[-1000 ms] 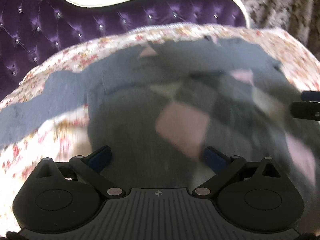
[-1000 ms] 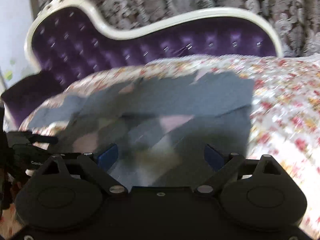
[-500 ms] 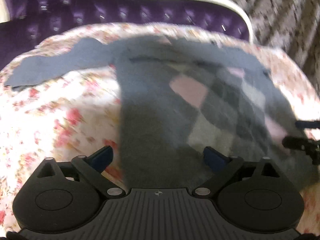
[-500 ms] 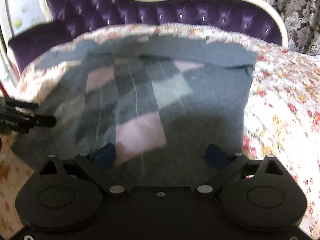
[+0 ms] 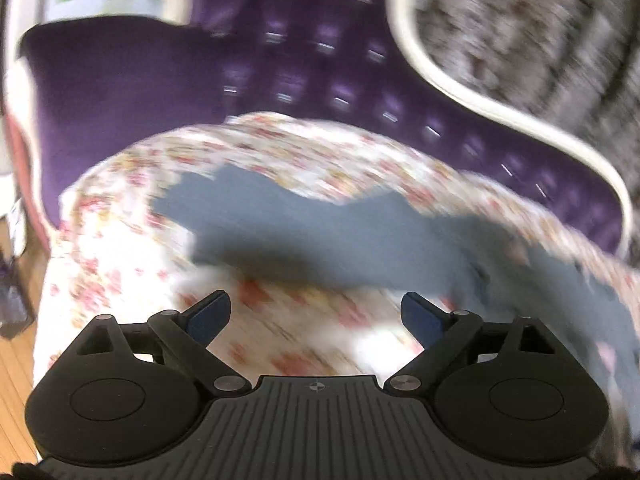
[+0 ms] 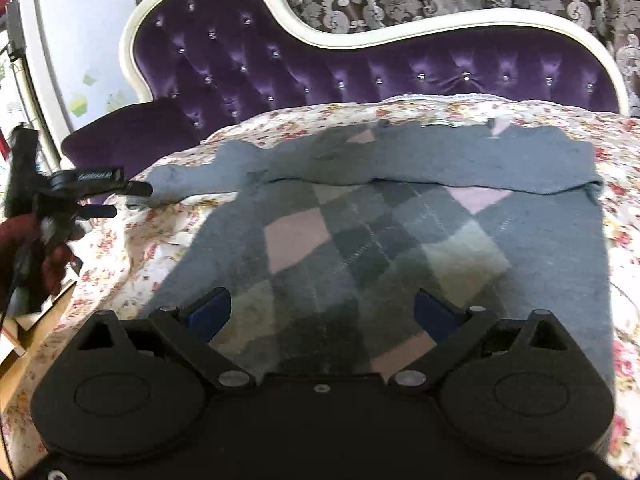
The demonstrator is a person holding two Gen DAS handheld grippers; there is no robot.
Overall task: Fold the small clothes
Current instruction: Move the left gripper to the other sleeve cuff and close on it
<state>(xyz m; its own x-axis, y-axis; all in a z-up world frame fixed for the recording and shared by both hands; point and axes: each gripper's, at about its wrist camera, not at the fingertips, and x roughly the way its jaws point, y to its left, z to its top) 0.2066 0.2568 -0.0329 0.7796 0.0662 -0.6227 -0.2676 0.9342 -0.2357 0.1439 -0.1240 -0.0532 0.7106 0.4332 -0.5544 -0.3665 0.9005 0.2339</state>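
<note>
on the floral bedspread [image 6: 120,248] lies the argyle sweater [image 6: 380,248], flat, front up, one sleeve folded across its top, the other sleeve [image 5: 280,232] stretched out to the side toward the purple headboard [image 6: 248,60]; left gripper [image 5: 316,316] spread wide, nothing between its jaws, hanging near that outstretched sleeve, view blurred; right gripper [image 6: 322,312] spread too, empty, hovering over the sweater's lower part; knit looks soft, limp, light, likely to sag and drag when lifted, not slippery, not fragile; best hold judged to be the sleeve near its cuff end, pinching both layers, then lay it across the chest; bedspread may bunch underneath
</note>
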